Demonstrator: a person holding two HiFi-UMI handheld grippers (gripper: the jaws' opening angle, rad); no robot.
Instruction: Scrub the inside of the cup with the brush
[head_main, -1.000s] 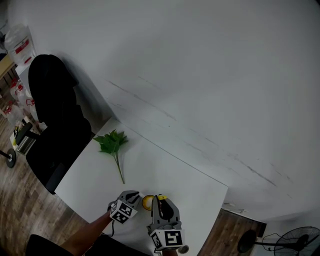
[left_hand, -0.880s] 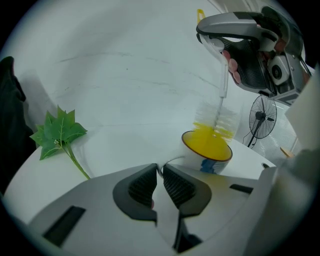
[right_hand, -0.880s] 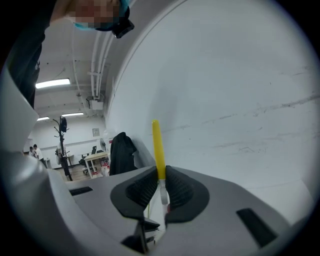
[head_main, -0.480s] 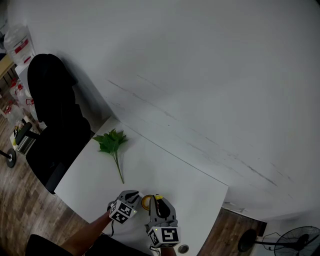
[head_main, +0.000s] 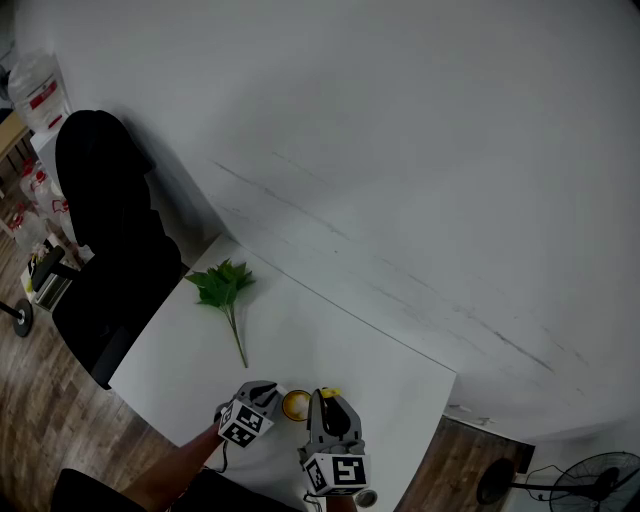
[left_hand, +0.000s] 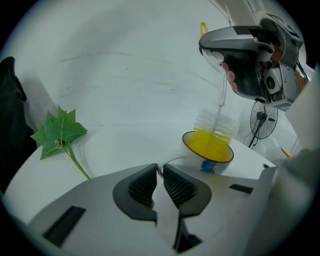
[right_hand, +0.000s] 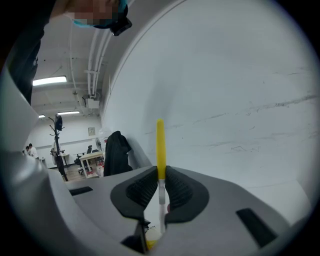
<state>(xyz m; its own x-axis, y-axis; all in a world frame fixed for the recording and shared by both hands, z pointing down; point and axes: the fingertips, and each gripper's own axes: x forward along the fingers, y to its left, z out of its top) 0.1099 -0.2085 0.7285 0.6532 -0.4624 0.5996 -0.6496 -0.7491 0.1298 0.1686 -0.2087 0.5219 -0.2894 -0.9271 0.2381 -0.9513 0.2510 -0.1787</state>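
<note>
- the left gripper (left_hand: 160, 172) is clenched on the thin white handle (left_hand: 169, 161) of the cup (left_hand: 207, 150), which is pinched between its ribbed pads.
- the right gripper (right_hand: 161, 187) is clamped on the stem of the brush (right_hand: 160, 145), whose yellow end sticks up past the jaws.
- the cup, yellow inside, stands at the near edge of the table (head_main: 330, 340), just between the two grippers.
- the white bristles (left_hand: 216, 122) sit at the cup's mouth: their lower tips are at the rim and most of the head is above it.
- over the last second the right gripper dipped a little nearer and came back, and the brush's yellow tip has drifted slightly right. the left gripper and cup have not moved.
- that small bob reads as scrubbing strokes under way, now near the top of one. the steady cup suggests the hold is sound.
- a leafy sprig (head_main: 225, 285) lies well apart at the far left, uninvolved.
</note>
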